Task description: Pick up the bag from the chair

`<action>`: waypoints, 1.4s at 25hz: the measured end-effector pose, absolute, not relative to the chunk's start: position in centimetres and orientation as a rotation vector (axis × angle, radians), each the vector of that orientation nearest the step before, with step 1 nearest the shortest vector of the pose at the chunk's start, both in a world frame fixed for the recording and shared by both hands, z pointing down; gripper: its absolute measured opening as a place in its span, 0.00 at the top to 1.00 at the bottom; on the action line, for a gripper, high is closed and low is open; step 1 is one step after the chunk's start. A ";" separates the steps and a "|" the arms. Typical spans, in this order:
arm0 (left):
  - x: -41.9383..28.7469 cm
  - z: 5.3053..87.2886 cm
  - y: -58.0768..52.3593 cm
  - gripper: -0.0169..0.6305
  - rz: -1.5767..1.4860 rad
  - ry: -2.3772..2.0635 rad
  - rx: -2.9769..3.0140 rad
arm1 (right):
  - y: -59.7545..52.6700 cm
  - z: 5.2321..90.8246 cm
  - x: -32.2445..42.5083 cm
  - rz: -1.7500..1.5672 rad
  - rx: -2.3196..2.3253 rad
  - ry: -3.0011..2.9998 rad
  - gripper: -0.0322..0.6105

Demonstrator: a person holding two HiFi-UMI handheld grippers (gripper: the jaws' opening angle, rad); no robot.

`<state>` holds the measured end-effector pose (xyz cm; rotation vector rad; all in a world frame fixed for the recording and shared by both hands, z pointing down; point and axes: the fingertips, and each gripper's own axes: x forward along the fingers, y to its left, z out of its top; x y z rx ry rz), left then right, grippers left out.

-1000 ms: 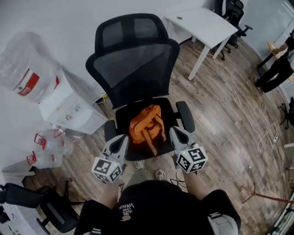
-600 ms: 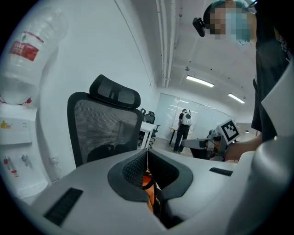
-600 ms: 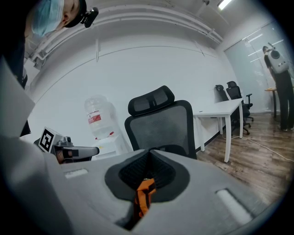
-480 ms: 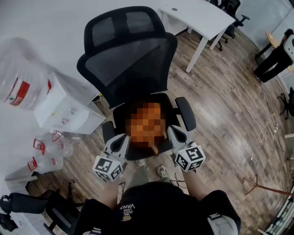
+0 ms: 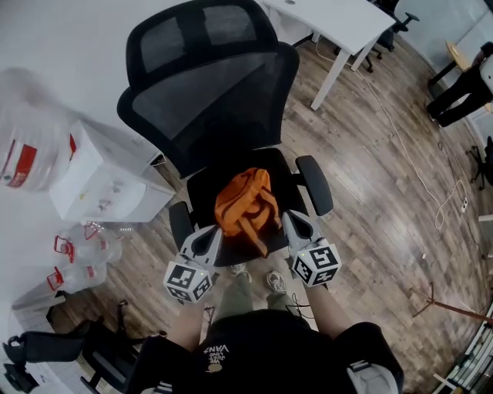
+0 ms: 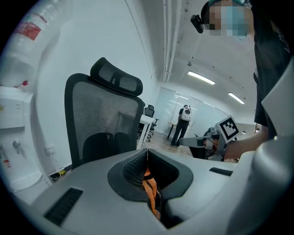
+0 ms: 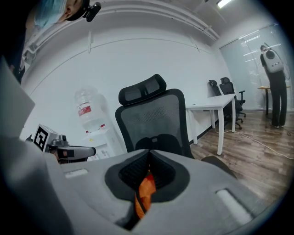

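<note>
Two hand-held grippers sit at the front edge of the black office chair's (image 5: 208, 108) seat, one on either side of the orange bag (image 5: 245, 204).

- **Bag:** slumped in the middle of the seat, with a strap trailing toward the front edge.
- **Left gripper (image 5: 210, 235):** jaws together with nothing clamped. Orange fabric shows just beyond them in its own view.
- **Right gripper (image 5: 293, 222):** jaws likewise closed and empty, the bag visible past them.
- **Aim:** both point toward the backrest, tipped slightly down.
- **Surroundings:** a white water dispenser (image 5: 100, 181) stands by the wall on the left-gripper side, and a white desk (image 5: 339, 19) stands behind the chair on the wood floor (image 5: 385, 200).
</note>
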<state>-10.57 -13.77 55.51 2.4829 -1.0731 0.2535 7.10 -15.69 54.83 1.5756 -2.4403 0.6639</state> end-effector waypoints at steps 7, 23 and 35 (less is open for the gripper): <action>-10.3 57.2 -14.6 0.96 0.263 -1.053 2.473 | -16.1 56.5 7.3 0.673 1.561 -2.427 0.95; -9.3 62.0 -13.8 0.96 0.265 -0.989 2.373 | -16.9 60.3 5.9 0.700 1.434 -2.442 0.95; -9.5 65.5 -13.9 0.96 0.273 -1.000 2.286 | -17.9 64.0 5.2 0.750 1.382 -2.419 0.95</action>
